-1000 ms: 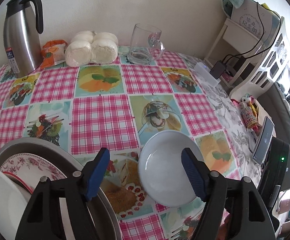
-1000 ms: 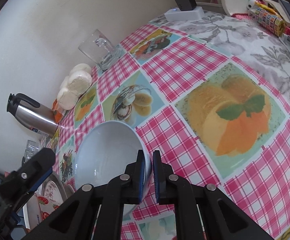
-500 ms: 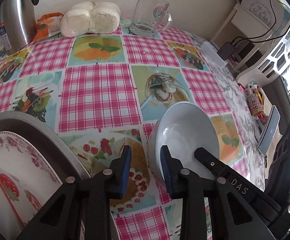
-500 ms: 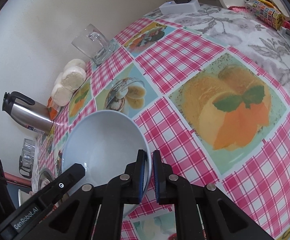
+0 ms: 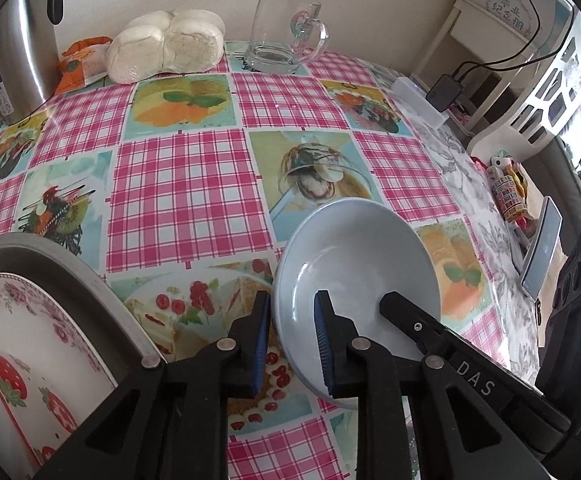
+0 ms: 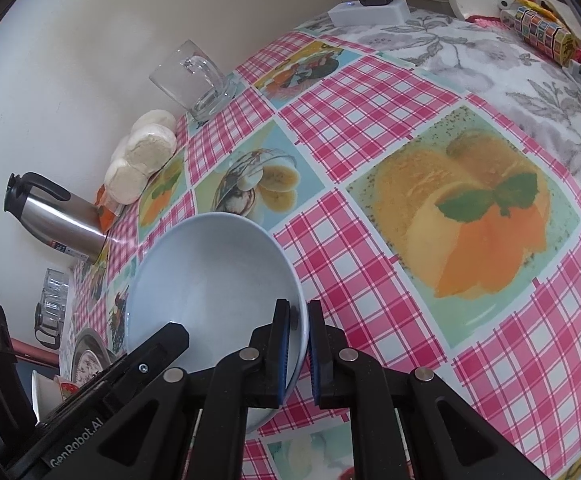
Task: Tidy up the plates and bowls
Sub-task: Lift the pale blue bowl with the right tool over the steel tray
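Observation:
A pale blue bowl (image 5: 354, 248) (image 6: 210, 272) stands tilted on the checked tablecloth, raised on its near side. My right gripper (image 6: 297, 308) is shut on its right rim. My left gripper (image 5: 293, 300) straddles the left rim, one pad outside the wall and one inside, its jaws closing onto it. In the left wrist view a right gripper finger (image 5: 410, 320) reaches into the bowl. At the lower left a metal basin (image 5: 70, 264) holds a floral plate (image 5: 30, 320) and a strawberry plate (image 5: 10, 380).
Along the wall stand a steel kettle (image 5: 22, 40), wrapped white buns (image 5: 166, 46) and a glass mug (image 5: 282, 40). A white power strip (image 5: 418, 98) and a phone (image 5: 540, 248) lie near the table's right edge. Glasses (image 6: 52, 304) stand beyond the basin.
My left gripper came down and drew its wide-open jaws in around the bowl's left rim. The bowl tipped up further. The right gripper kept its grip in place.

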Demonstrator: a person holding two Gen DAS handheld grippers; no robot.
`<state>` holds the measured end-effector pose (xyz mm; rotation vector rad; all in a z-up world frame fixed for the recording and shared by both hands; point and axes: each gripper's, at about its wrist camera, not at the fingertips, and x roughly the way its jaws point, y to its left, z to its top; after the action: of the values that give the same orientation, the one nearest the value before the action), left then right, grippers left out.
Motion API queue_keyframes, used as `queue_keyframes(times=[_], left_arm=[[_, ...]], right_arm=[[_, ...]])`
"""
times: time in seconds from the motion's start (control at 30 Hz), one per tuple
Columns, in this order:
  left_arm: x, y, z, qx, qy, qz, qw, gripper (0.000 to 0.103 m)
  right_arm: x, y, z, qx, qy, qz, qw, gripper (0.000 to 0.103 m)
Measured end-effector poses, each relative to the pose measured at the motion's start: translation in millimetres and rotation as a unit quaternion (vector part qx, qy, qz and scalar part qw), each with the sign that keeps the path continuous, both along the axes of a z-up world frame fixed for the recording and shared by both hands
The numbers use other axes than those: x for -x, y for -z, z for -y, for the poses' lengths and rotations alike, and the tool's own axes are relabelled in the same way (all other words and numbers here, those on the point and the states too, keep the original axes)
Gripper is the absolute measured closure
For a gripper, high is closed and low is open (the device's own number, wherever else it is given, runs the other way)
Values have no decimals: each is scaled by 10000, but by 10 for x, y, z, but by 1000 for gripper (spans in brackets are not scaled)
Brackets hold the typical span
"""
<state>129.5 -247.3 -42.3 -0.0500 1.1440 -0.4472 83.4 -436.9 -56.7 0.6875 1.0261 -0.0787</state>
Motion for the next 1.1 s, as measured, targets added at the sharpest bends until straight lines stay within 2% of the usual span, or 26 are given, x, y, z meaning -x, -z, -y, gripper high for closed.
queue_keyframes(times=[0.17,0.27,0.67,0.8,1.1], left_arm=[[4,8,9,-95,10,55,9999,82],[-1,24,6,-189,-36,110,9998,89],[-6,8,-79,-122,-155,58,9998,92],[13,-134,-108,-6,-179,195,9996,92],[86,-608,-268,338,-254,645,9970,92]], right_arm=[[-11,-11,-31,92,-55,-8,9999,92],[-18,-22,-47,160,-91,-28,9998,92],[-17,-65,-120,276,-198,-127,9993,92],[-15,-175,-130,332,-190,-56,9993,92],[68,-690,-192,449,-174,492,9976,92]])
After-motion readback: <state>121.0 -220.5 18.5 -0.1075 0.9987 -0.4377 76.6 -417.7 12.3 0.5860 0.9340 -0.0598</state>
